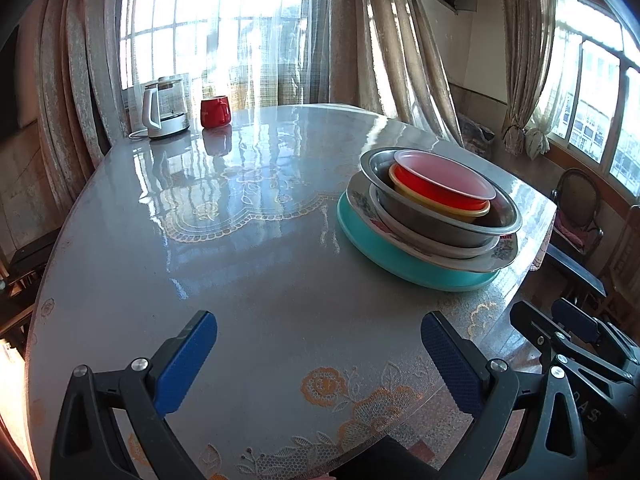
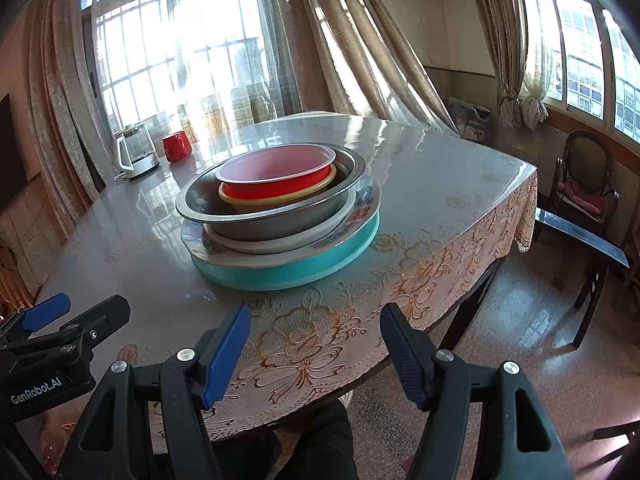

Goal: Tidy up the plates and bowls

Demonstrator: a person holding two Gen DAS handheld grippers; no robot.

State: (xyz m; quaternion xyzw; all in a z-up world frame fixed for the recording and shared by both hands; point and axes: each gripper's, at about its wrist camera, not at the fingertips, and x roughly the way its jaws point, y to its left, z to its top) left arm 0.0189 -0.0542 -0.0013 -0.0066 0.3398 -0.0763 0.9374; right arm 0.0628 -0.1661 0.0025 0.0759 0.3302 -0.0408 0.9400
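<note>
Currently my left gripper [image 1: 319, 354] and my right gripper [image 2: 315, 350] both stand with jaws apart, nothing between the pads, above the near edge of the table [image 1: 248, 280]. One stack sits near the table's right edge: turquoise plate [image 2: 304, 270] at the bottom, floral plate [image 2: 362, 210] on it, then white dish [image 2: 280, 242], steel bowl [image 2: 256, 220], yellow bowl [image 2: 276, 200] and red bowl [image 2: 280, 176] nested uppermost. My grippers do not touch the stack. At the far left corner stand a kettle [image 1: 162, 110] and a red mug [image 1: 215, 111].
</note>
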